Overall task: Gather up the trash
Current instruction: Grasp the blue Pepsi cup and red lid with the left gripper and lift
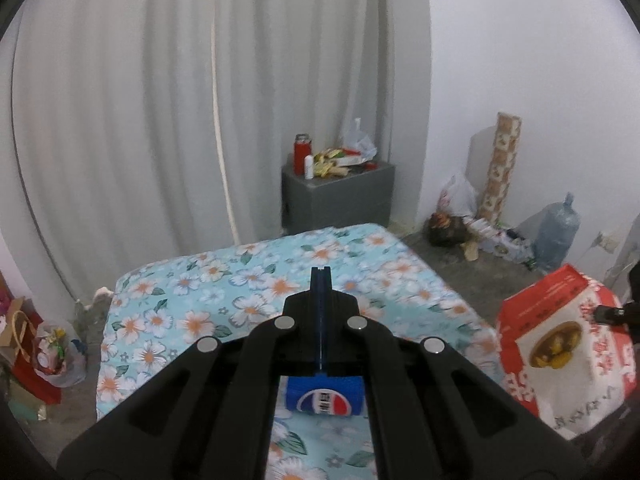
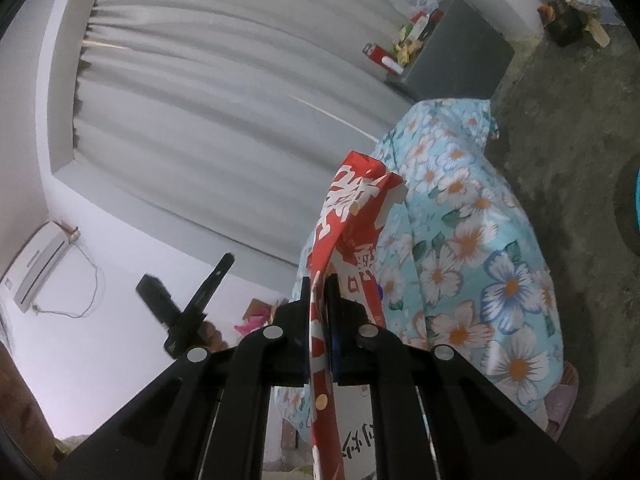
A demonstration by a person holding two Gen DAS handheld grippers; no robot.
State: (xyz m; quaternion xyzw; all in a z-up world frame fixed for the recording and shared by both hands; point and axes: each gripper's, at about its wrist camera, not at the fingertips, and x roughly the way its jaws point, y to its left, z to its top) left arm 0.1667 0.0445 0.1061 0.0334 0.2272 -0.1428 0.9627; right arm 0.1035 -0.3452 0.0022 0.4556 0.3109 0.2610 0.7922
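My right gripper [image 2: 320, 280] is shut on the top edge of a red and white paper bag [image 2: 352, 208], which hangs over the side of the flowered bed [image 2: 480, 240]. The left wrist view shows the same bag [image 1: 560, 352] at the right, with the right gripper [image 1: 612, 312] pinching its rim. My left gripper [image 1: 321, 276] is shut above the bed [image 1: 200, 300], and nothing shows between its fingertips. Below its fingers lies a blue Pepsi pack [image 1: 324, 396] on the bedspread. In the right wrist view the left gripper [image 2: 226, 260] hangs at the left, held in a hand.
A grey nightstand [image 1: 340, 200] behind the bed carries a red flask [image 1: 302, 152] and wrappers. The corner holds full plastic bags [image 1: 452, 216], a wrapping-paper roll [image 1: 500, 168] and a water jug [image 1: 556, 232]. Gift bags [image 1: 36, 352] stand on the floor at left. White curtains [image 1: 160, 100] hang behind.
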